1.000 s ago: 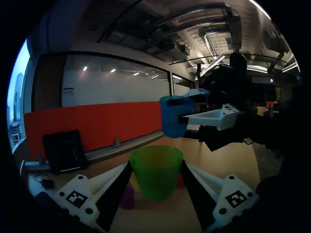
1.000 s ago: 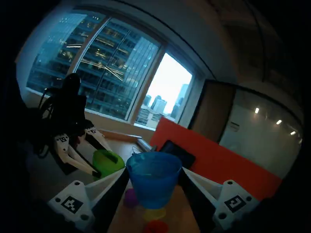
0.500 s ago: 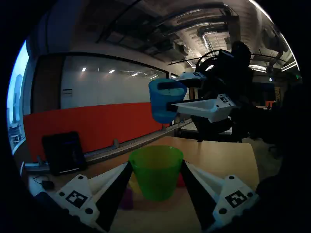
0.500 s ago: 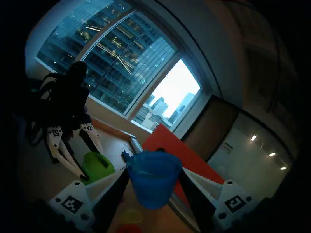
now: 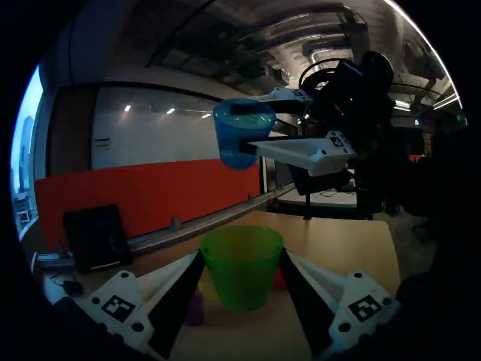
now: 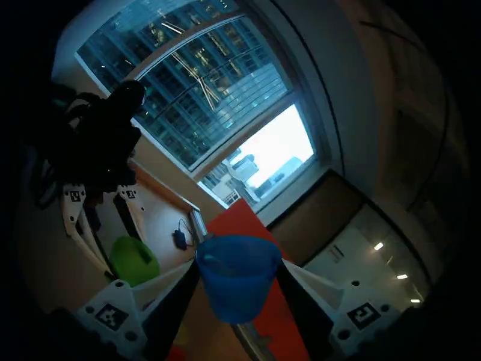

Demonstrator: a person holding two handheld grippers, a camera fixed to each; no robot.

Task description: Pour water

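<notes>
The left tool (image 5: 242,255) squeezes the green cup (image 5: 242,274) tight between its two fingers. That cup has not moved. Just past the fingers, down on the desk (image 5: 346,240), sits a little purple thing (image 5: 194,308). Farther ahead and up high, the right tool (image 5: 239,127) grips the blue cup (image 5: 243,137). The blue cup has gone up higher than before. It now hangs above the green cup, well apart from it.

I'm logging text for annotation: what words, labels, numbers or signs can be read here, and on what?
None can be read.
Black-and-white square markers on the left tongs and right tongs: patterns, no letters.
A sheet on the glass wall: too small to read.
The green cup and blue cup: plain.
</notes>
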